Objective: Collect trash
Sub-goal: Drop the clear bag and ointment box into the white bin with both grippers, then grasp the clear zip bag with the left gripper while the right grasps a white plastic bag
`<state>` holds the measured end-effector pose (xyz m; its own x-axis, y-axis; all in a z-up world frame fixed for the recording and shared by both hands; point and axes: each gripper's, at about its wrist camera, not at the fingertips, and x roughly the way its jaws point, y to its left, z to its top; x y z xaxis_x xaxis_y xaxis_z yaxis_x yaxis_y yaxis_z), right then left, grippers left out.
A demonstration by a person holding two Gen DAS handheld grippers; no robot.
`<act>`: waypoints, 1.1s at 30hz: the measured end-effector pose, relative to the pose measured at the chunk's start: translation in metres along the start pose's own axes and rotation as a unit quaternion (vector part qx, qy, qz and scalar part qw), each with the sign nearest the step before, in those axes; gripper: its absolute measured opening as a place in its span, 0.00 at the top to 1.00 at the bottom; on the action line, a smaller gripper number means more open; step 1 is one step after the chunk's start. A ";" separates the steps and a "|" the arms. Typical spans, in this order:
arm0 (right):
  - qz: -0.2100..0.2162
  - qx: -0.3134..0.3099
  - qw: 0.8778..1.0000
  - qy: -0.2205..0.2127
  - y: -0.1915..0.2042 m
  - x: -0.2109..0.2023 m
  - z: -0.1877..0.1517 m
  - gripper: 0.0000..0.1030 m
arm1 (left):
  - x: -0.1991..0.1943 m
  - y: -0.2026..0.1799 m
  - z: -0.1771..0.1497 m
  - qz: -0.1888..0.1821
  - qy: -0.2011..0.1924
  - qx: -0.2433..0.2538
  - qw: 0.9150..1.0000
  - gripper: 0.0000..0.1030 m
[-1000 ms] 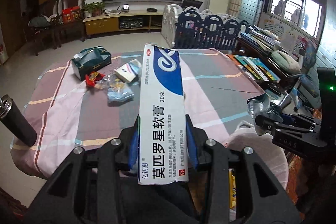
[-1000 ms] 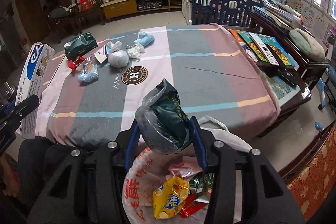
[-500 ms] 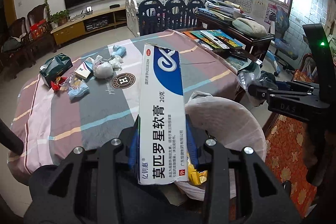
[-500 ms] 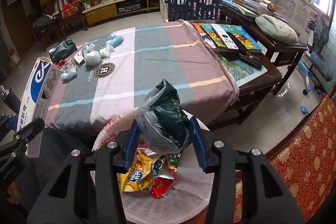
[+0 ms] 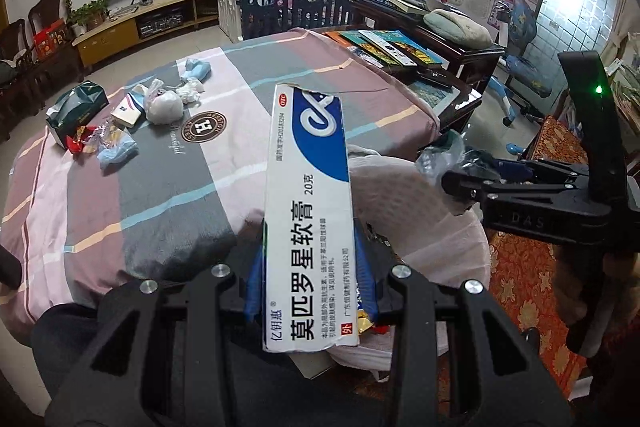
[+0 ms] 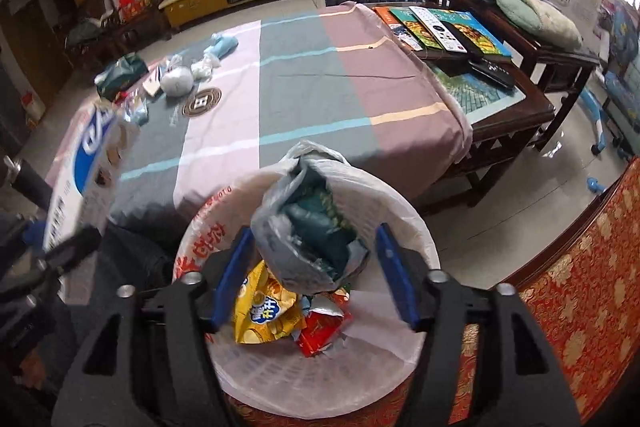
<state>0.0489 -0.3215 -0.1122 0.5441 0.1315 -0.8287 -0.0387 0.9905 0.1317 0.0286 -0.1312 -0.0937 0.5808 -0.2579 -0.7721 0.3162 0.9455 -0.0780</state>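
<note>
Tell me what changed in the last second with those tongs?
Both moved over the lined bin. The right tongs are opening, letting go of the crumpled green-and-clear bag, which sits loose between them above the bin. The left tongs still grip the ointment box. Table litter is unchanged.

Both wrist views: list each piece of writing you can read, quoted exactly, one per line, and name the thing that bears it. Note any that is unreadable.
"莫匹罗星软膏", "20克", "亿钥惠": white and blue cardboard ointment box, clamped in the left gripper.
"DAS": black body of the right gripper.
"H": round brown emblem on the striped tablecloth.
Box's small print, red characters on the white bin liner, yellow snack packet: not legible.
</note>
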 end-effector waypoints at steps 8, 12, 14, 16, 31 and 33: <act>0.017 0.103 0.994 -0.017 -0.044 -0.015 0.009 0.20 | 0.032 -0.032 -0.011 -0.089 0.056 0.038 0.994 0.62; 0.020 0.119 0.993 -0.017 -0.054 -0.016 0.009 0.20 | 0.034 -0.052 -0.017 -0.108 0.060 0.070 0.990 0.28; 0.018 0.118 0.993 -0.018 -0.053 -0.016 0.010 0.20 | 0.030 -0.057 -0.016 -0.103 0.048 0.082 0.990 0.21; 0.017 0.114 0.993 -0.018 -0.051 -0.015 0.010 0.20 | 0.027 -0.055 -0.014 -0.102 0.042 0.084 0.990 0.16; 0.021 0.060 0.997 0.036 0.011 0.047 0.028 0.20 | 0.062 0.164 0.024 0.126 0.019 -0.155 0.980 0.15; 0.025 0.053 0.997 0.041 0.022 0.056 0.034 0.20 | 0.071 0.197 0.032 0.147 0.018 -0.186 0.971 0.15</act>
<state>0.1067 -0.2939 -0.1372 0.4730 0.1882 -0.8607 0.0269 0.9734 0.2276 0.1559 0.0304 -0.1441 0.5771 0.0340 -0.8160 -0.1558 0.9854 -0.0691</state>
